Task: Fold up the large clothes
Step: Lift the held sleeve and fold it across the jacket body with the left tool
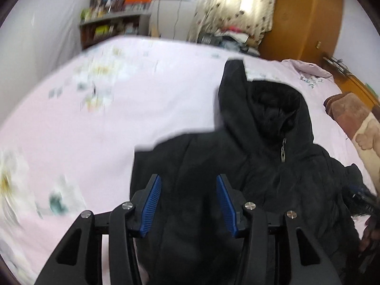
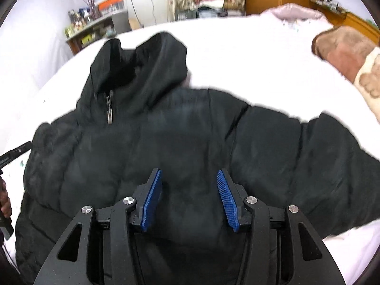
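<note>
Left gripper [image 1: 188,201]: nearest the lens, angled down onto the left half of the black hooded puffer jacket [image 1: 273,166]. The blue pads stand part-way apart, and padded cloth fills the whole gap between them, so it appears clamped on a thick fold of the body.

Right gripper [image 2: 190,197]: the same posture on the jacket's right half, below and to the right of the hood [image 2: 142,61]. Its pads are part-way apart with quilted cloth bunched between them, and it also looks clamped on a fold.

Jacket position: lying front-up on the pink bed [image 1: 118,118], with the hood at the far end and the hem towards the person.

Long axis: runs from hood to hem, straight away from both grippers. The zip pull [image 2: 109,111] hangs just below the hood, roughly on the centre line.

Key relation: the grippers flank that centre line, one on each side below the hood. I judge the left-hand one is nearer the jacket's left edge.

Sleeve [image 2: 320,166]: stretched out to the right of the hood, flat on the bed and not yet folded in. The right-hand gripper is nearer to it.

Look: matte black, puffy, stitched in wide bands, bulky and likely springy when folded.
</note>
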The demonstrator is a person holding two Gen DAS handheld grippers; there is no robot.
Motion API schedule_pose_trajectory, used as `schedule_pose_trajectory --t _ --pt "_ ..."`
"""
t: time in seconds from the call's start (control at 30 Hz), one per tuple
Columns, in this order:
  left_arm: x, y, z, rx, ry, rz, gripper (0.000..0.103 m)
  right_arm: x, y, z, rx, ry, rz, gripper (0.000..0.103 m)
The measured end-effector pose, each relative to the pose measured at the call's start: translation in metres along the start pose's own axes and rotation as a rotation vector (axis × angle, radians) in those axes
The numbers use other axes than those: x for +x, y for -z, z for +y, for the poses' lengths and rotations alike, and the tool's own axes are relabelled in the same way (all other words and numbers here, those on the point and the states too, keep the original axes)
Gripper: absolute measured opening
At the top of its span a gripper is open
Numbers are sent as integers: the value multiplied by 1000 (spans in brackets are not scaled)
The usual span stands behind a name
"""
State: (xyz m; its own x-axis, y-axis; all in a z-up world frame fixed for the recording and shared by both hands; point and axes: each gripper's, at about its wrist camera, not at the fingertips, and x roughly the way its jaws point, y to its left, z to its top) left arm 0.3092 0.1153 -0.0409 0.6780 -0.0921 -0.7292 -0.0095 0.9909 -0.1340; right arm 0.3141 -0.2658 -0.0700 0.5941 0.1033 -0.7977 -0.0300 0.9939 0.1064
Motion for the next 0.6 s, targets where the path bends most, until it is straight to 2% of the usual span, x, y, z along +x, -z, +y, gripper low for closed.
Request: schedule_pose_trajectory --t 0.07,0.17,0.27,0.4,0.5,0.6 --pt "21 -9 2 2 -35 26 50 5 -12 1 7 -10 -3 49" --pt "62 0 11 -22 -73 123 53 39 -21 -1 15 -6 65 49" --pt "68 9 7 6 -88 100 53 67 -14 -6 12 -2 123 49" --pt "54 7 7 7 -98 107 51 63 -11 -7 23 2 125 49" --pt "13 5 1 2 -28 53 50 34 -11 -6 31 -5 77 49" --pt "-20 25 -1 16 5 10 50 -5 7 0 6 -26 19 49"
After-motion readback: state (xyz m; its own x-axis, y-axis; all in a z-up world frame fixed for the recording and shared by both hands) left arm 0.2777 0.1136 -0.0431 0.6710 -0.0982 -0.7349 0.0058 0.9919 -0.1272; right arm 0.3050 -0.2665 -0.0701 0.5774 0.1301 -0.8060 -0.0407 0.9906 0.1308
